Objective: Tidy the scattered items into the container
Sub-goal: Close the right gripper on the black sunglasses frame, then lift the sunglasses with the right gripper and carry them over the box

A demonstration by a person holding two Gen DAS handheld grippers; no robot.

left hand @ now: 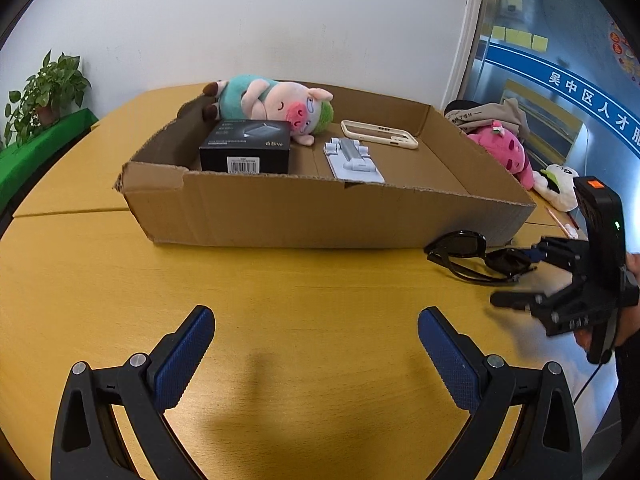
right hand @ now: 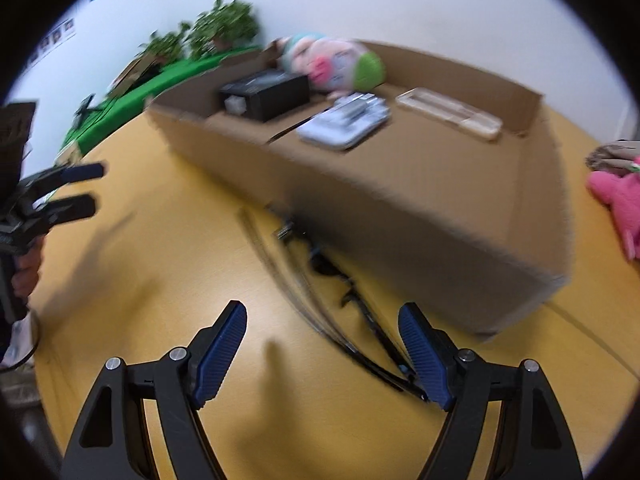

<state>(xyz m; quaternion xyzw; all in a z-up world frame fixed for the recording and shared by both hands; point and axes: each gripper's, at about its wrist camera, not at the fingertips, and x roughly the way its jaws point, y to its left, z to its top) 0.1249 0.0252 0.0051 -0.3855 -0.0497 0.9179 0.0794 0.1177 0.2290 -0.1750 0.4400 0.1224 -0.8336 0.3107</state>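
Observation:
A shallow cardboard box [left hand: 280, 208] [right hand: 400, 216] stands on the yellow table. It holds a plush pig [left hand: 276, 106], a black 65W box [left hand: 246, 146], a white packet [left hand: 352, 158] and a cream phone case [left hand: 380, 134]. Black sunglasses [left hand: 476, 256] [right hand: 340, 292] lie on the table by the box's near right corner. My left gripper [left hand: 316, 344] is open and empty over bare table. My right gripper [right hand: 322, 344] is open, its fingers on either side of the sunglasses; it also shows in the left wrist view [left hand: 516, 276]. The right wrist view is blurred.
A pink plush [left hand: 508, 152] [right hand: 620, 204], a white plush [left hand: 556, 186], a beige cloth [left hand: 492, 116] and a pencil [left hand: 560, 220] lie right of the box. Potted plants [left hand: 48, 92] stand on a green ledge at left. A wall runs behind.

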